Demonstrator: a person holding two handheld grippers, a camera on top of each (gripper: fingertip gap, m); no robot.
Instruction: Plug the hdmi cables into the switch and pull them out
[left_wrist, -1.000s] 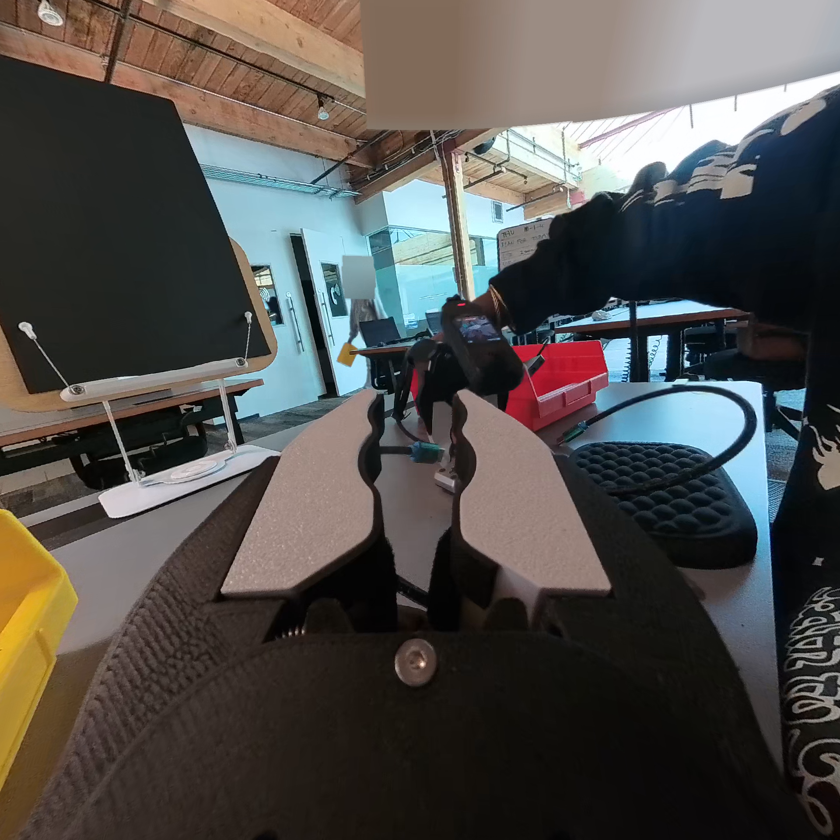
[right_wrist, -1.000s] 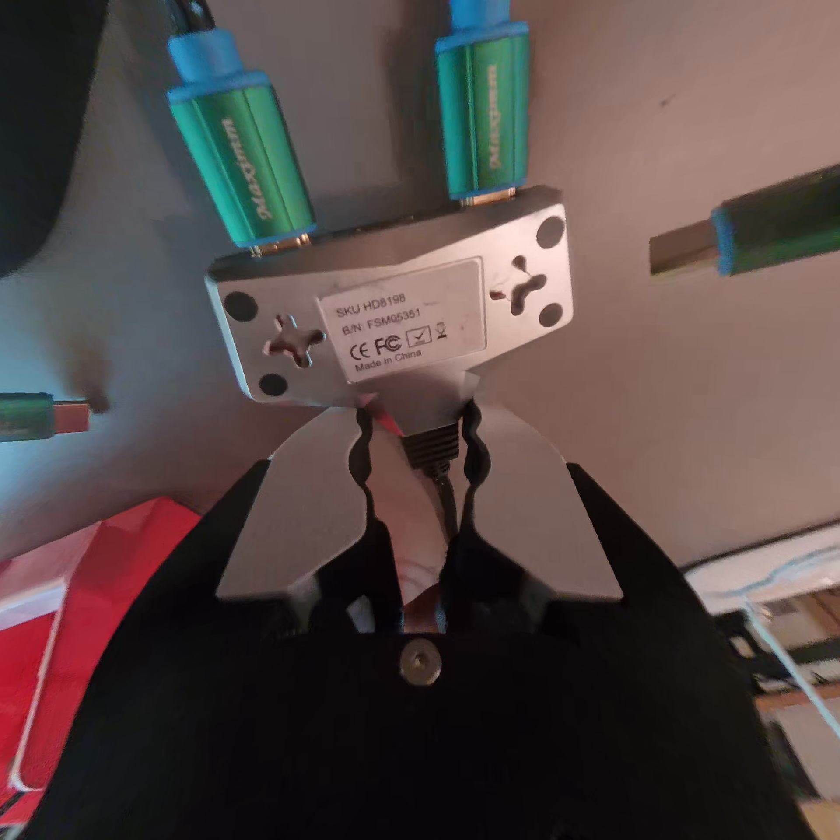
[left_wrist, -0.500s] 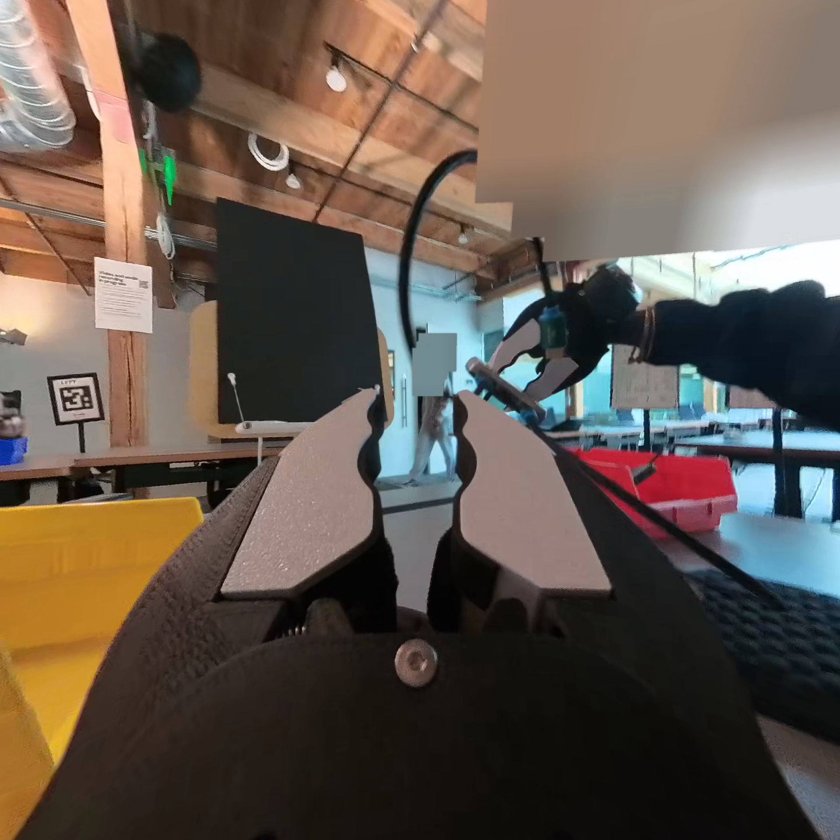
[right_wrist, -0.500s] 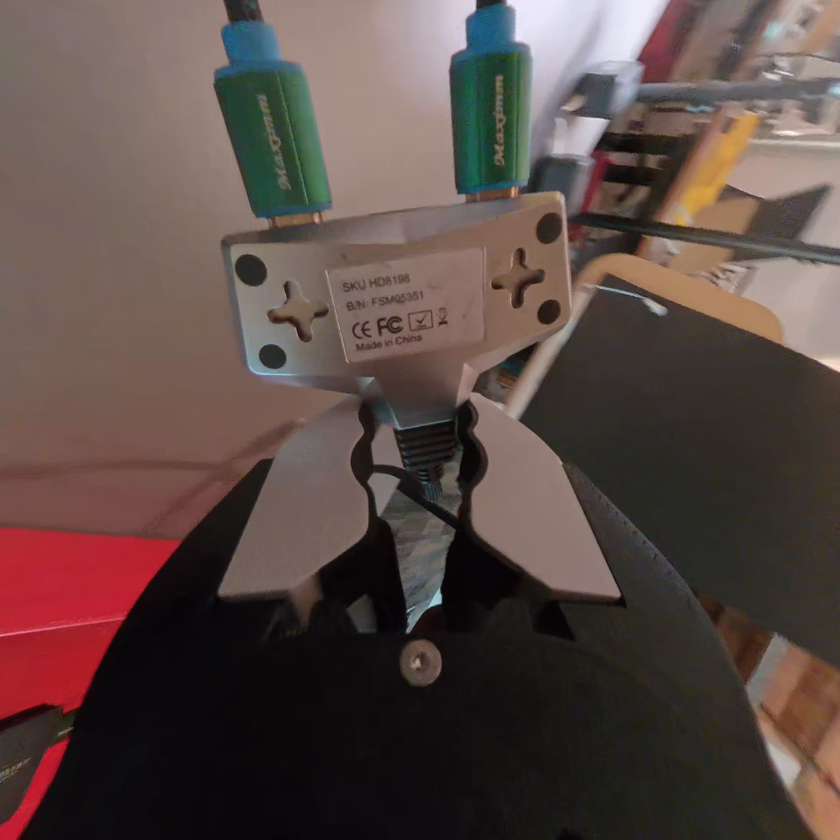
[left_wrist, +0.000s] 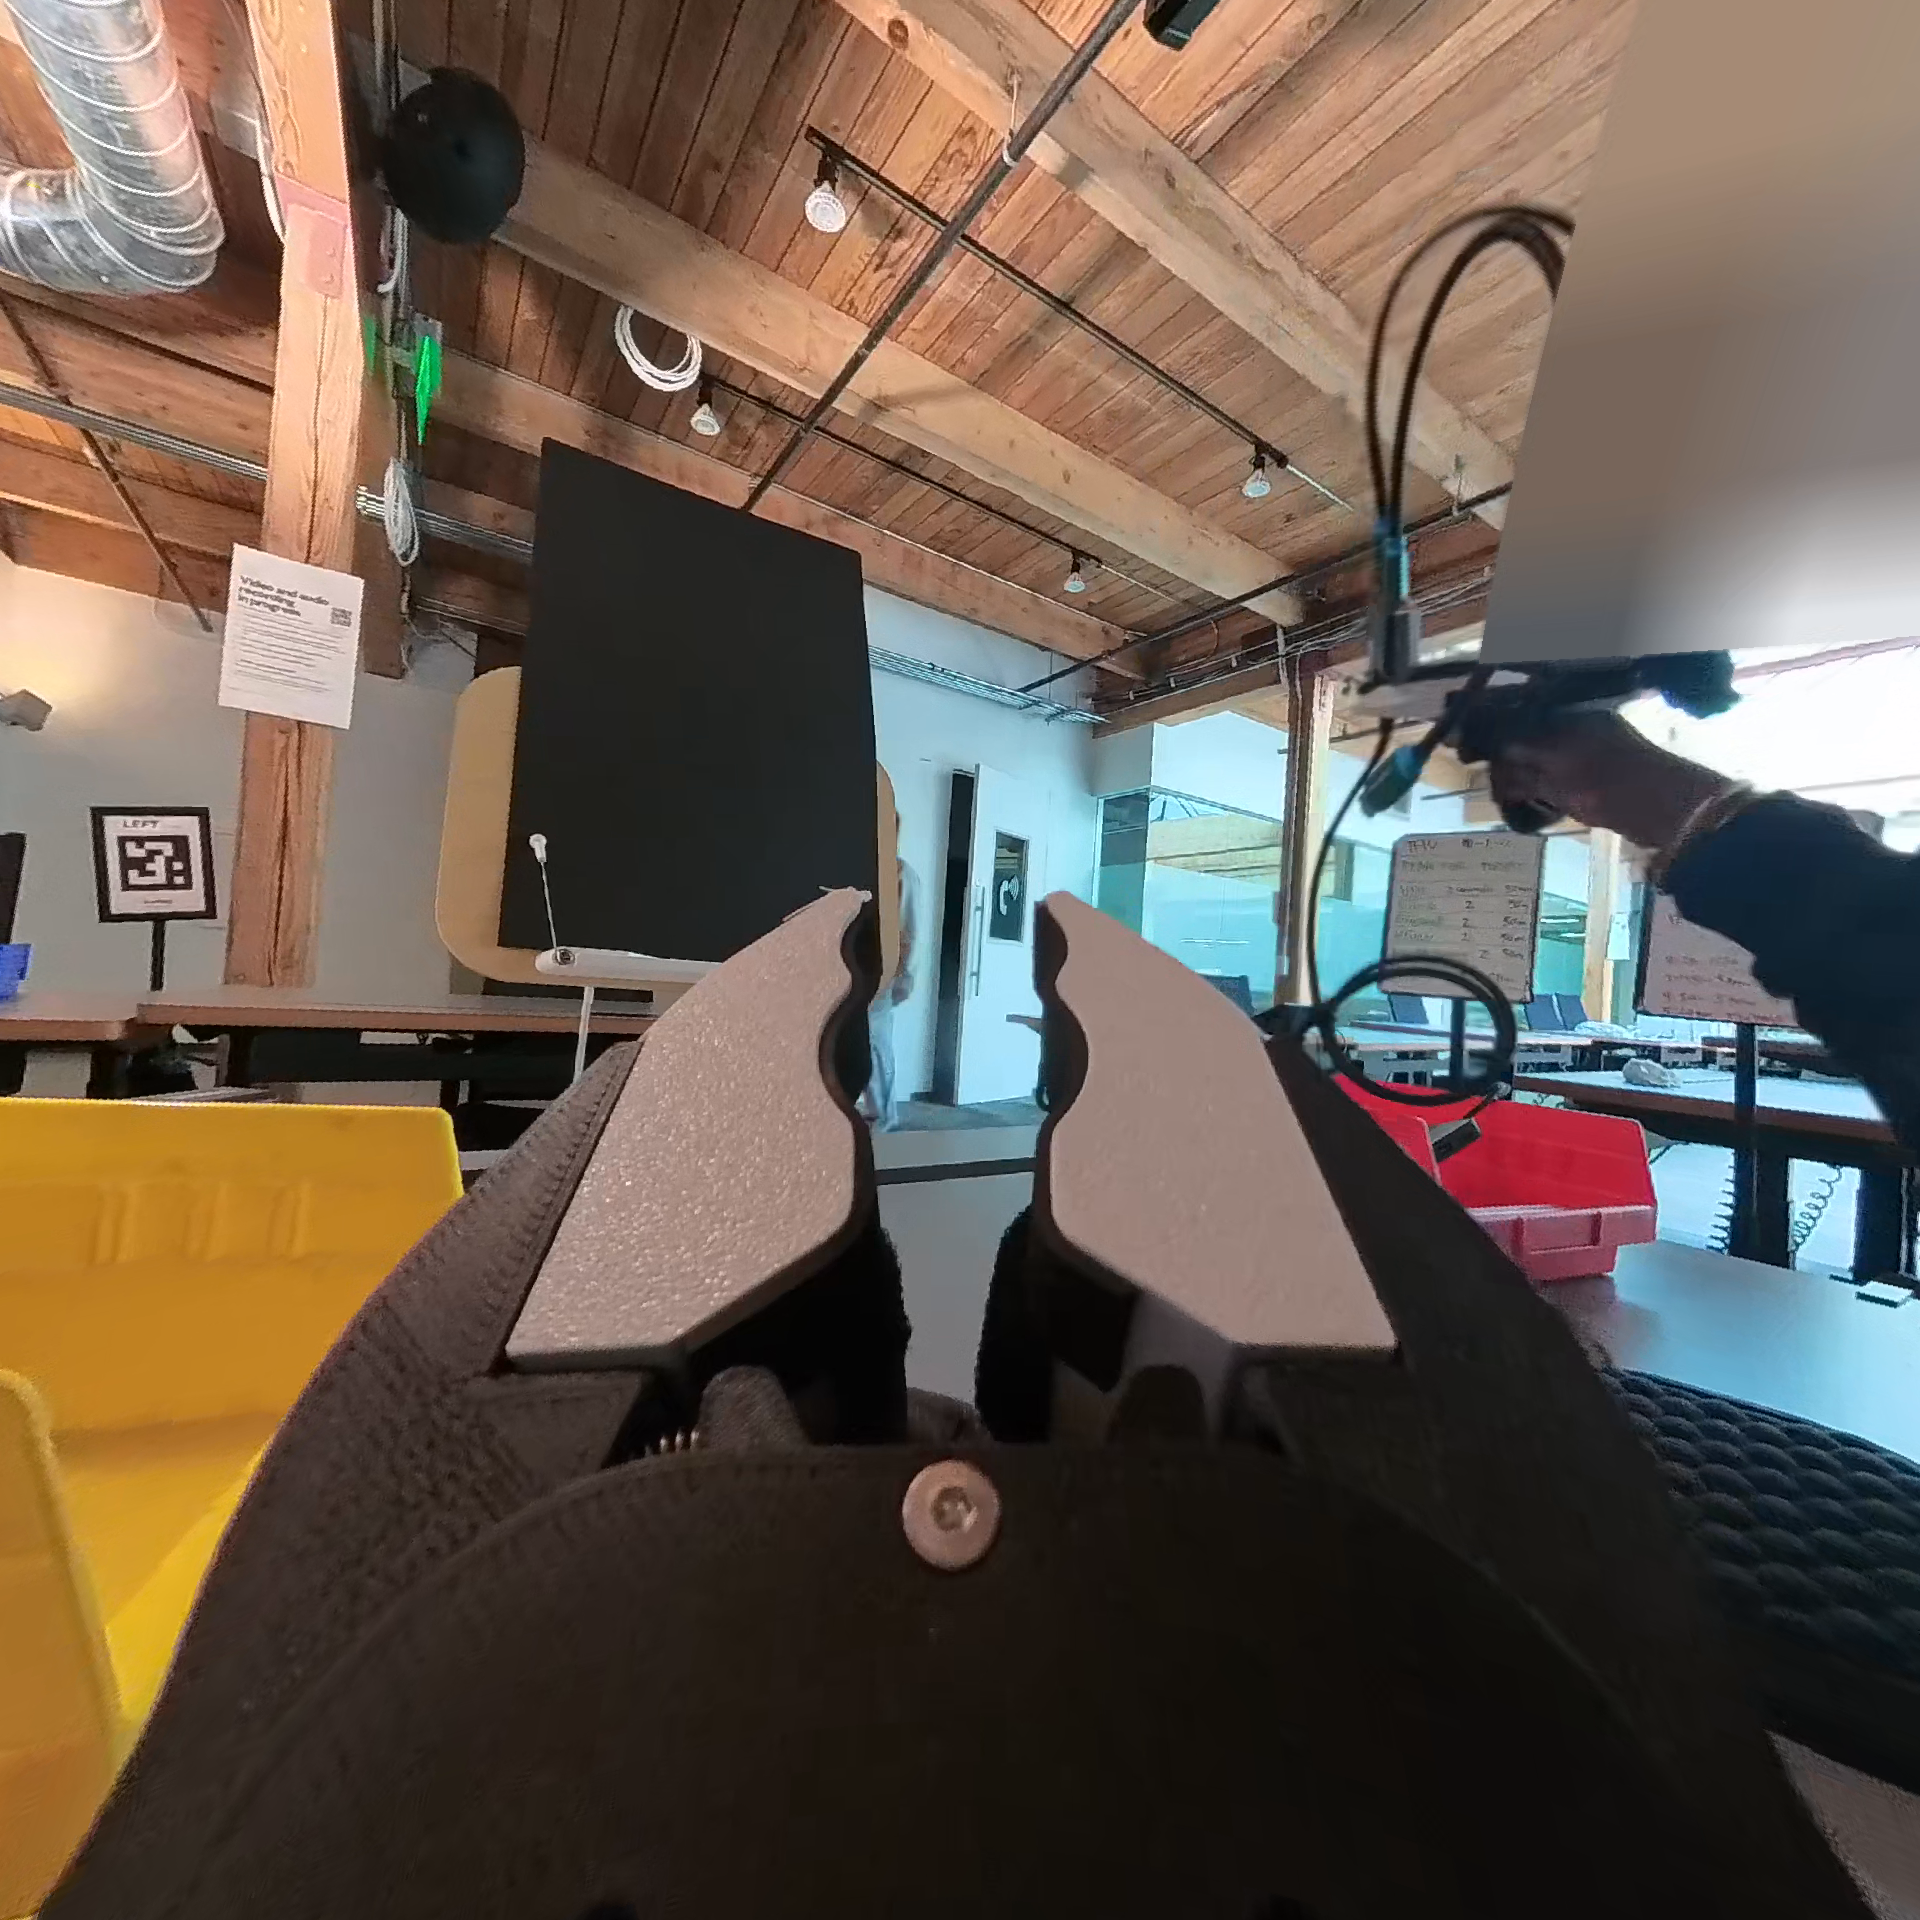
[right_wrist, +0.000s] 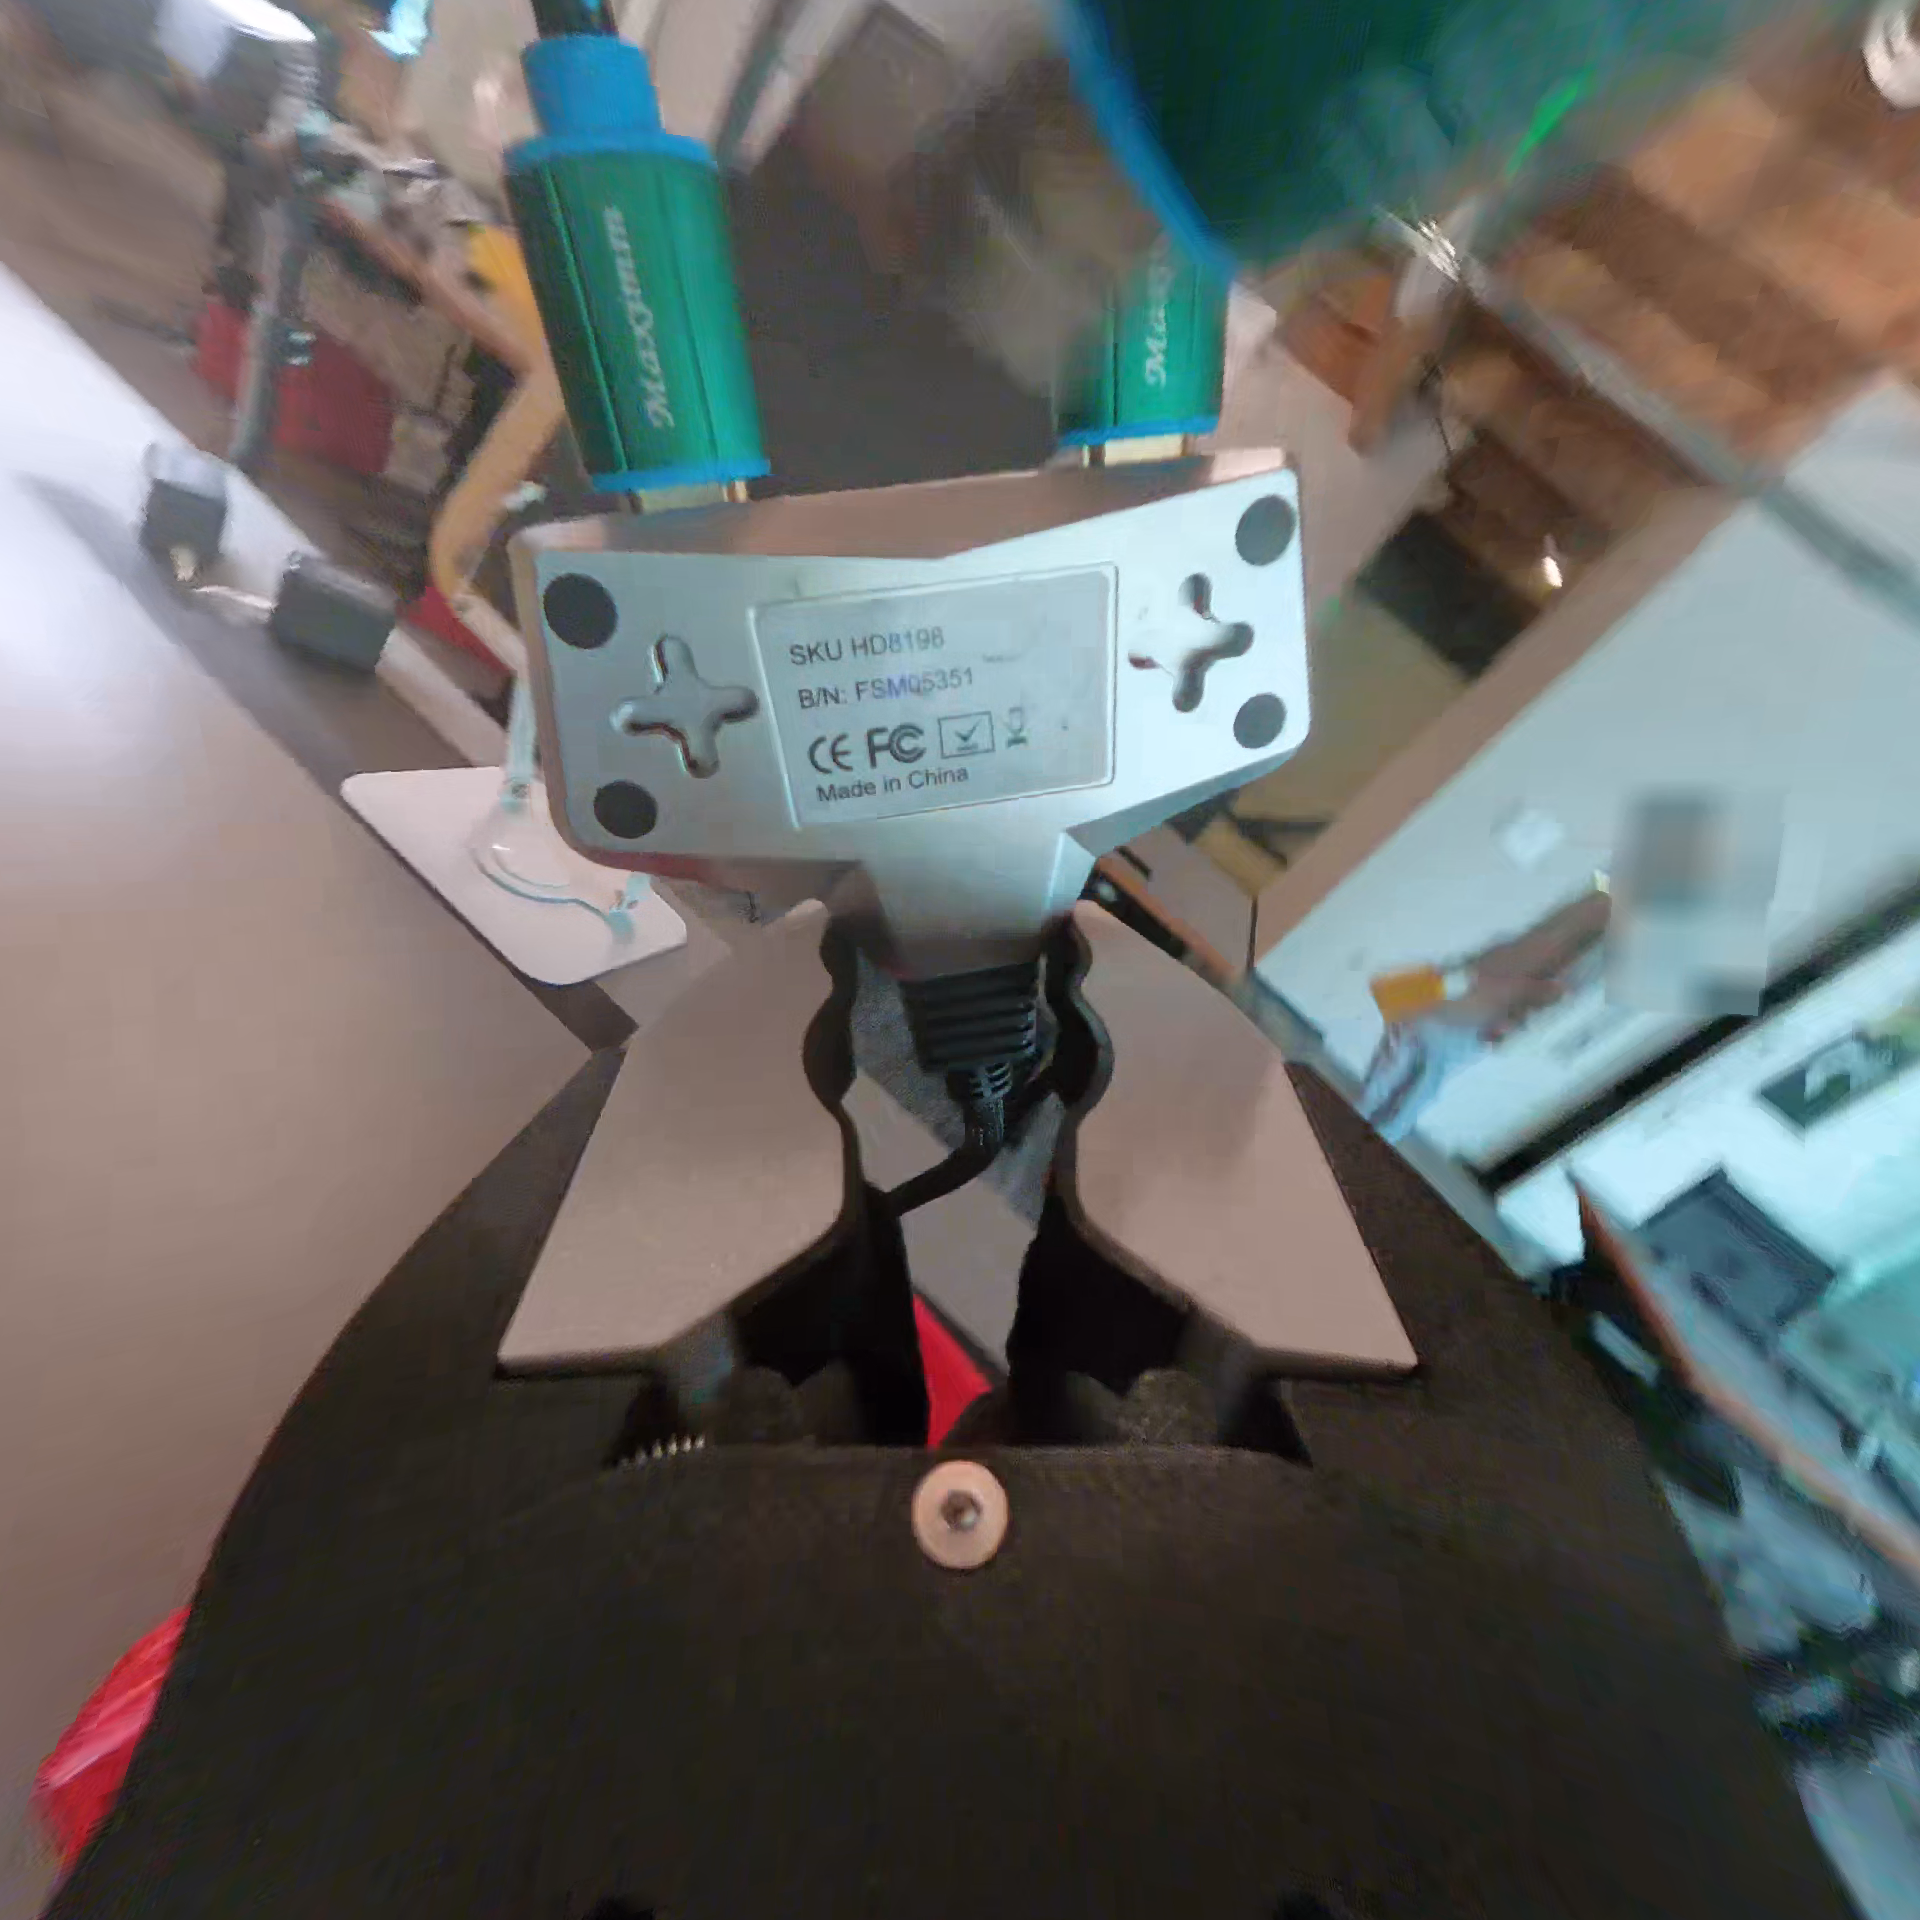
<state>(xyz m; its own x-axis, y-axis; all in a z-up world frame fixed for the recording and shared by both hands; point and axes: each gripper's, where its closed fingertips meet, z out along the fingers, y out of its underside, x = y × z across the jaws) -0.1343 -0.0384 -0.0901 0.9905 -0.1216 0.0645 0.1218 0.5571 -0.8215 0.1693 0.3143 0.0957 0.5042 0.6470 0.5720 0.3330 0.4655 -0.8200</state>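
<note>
My right gripper (right_wrist: 951, 956) is shut on the narrow cable end of the silver HDMI switch (right_wrist: 914, 665), which shows its labelled underside. Two green HDMI plugs sit in its far ports, one on the left (right_wrist: 644, 343) and one on the right (right_wrist: 1153, 353). A third green plug (right_wrist: 1299, 104) is a blur at the top, close to the camera. In the left wrist view the switch (left_wrist: 1397, 665) is held high at the right, with black cables (left_wrist: 1403, 364) looping above and below it. My left gripper (left_wrist: 951, 935) is slightly open and empty, low over the table.
A yellow bin (left_wrist: 208, 1247) is close on the left. A red bin (left_wrist: 1538, 1174) stands at the back right of the grey table (left_wrist: 1714, 1340). A black padded rest (left_wrist: 1787, 1475) lies at the right. A black board on a white stand (left_wrist: 696, 707) stands behind.
My right gripper has lifted the switch, with both plugged cables, off the table and high into the air. The left wrist view has tilted upward and to the left.
</note>
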